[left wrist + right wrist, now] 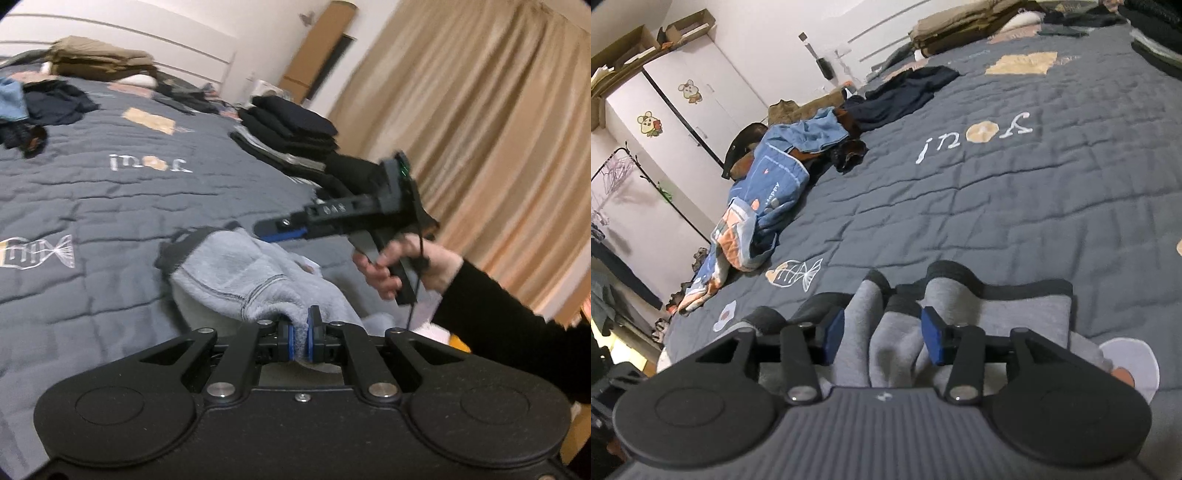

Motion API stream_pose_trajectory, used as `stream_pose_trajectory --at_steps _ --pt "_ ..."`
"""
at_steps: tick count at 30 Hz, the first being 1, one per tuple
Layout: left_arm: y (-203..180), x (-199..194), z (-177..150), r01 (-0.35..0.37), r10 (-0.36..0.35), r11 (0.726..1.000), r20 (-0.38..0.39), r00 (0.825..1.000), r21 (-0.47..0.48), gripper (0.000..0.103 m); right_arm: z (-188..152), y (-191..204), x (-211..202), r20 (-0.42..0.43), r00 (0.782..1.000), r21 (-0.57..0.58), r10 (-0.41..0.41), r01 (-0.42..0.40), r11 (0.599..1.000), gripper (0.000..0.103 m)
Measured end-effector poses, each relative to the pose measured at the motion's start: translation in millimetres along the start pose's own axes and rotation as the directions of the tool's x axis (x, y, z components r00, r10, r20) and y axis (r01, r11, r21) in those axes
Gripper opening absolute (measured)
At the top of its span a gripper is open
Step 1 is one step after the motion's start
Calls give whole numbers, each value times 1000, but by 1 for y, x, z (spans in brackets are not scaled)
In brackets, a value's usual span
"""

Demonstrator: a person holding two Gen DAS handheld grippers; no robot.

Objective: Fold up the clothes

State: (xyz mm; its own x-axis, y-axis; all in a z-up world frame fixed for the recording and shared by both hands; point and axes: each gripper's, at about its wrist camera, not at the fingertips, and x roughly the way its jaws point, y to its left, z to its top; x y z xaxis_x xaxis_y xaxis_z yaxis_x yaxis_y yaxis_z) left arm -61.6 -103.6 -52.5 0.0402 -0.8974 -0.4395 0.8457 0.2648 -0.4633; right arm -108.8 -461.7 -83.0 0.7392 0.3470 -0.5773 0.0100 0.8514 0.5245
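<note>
A light grey fleece garment [240, 273] with dark trim lies bunched on the grey quilted bed [110, 206]. At the bottom of the left wrist view, my left gripper [299, 338] is shut on a fold of its fleecy side. My right gripper [273, 230], held by a hand [406, 269] in a black sleeve, hovers just over the garment's far edge. In the right wrist view the right gripper [882, 334] is open, its blue pads [932, 336] standing either side of raised folds of the grey garment [1015, 314] without pinching them.
A stack of folded black clothes [291, 129] sits by the bed's right edge near a tan curtain [480, 110]. Unfolded blue clothes [775, 158] and a dark navy garment [905, 92] lie at the bed's left side. Folded khaki items [960, 22] rest by the headboard.
</note>
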Motion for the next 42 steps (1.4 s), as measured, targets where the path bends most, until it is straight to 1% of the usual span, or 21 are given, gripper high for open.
stream_pose_trajectory --at_steps 3,5,15,16,18,19,20,21,22,24,32,36,38,42 --pt "3 -3 1 -20 20 999 11 1000 -30 6 -1 -3 6 28 1000 3 -5 5 1000 48" --pt "5 -6 1 -32 33 998 19 999 -49 6 -1 -4 12 23 999 0 -23 23 1000 48" --pt "4 -5 3 -19 20 998 19 1000 -60 7 -12 2 46 -45 992 -80 -115 111 991 52" --pt "4 -5 3 -19 20 998 19 1000 -61 7 -13 2 46 -42 993 -77 -111 107 991 52" --pt "4 -5 3 -20 21 998 18 1000 -61 7 -13 2 43 -41 994 -70 -99 96 993 48" --pt "5 -5 3 -20 21 998 18 1000 -61 7 -12 3 41 -44 995 -69 -94 91 994 40" --pt "5 -5 3 -21 22 998 19 1000 -62 7 -10 4 38 -47 995 -67 -89 86 994 26" --pt "5 -5 4 -21 23 998 19 1000 -63 7 -8 6 34 -44 995 -70 -84 81 994 21" --pt "5 -5 4 -22 23 998 20 1000 -62 6 -7 8 30 -41 996 -74 -79 76 994 17" --pt "5 -5 4 -21 23 998 21 1000 -64 6 -3 11 23 -44 996 -69 -74 71 995 16" --pt "8 -5 5 -30 32 997 25 999 -72 7 10 11 -9 43 995 -46 -95 97 994 14" --pt "7 -5 4 -32 34 997 25 999 -72 7 14 1 -19 107 983 -1 -152 153 988 11" --pt "7 -4 4 -32 34 997 23 999 -73 7 15 -7 -23 133 975 26 -180 178 984 2" --pt "6 -4 5 -34 36 997 23 999 -75 7 18 -24 -33 169 966 86 -196 184 979 1"
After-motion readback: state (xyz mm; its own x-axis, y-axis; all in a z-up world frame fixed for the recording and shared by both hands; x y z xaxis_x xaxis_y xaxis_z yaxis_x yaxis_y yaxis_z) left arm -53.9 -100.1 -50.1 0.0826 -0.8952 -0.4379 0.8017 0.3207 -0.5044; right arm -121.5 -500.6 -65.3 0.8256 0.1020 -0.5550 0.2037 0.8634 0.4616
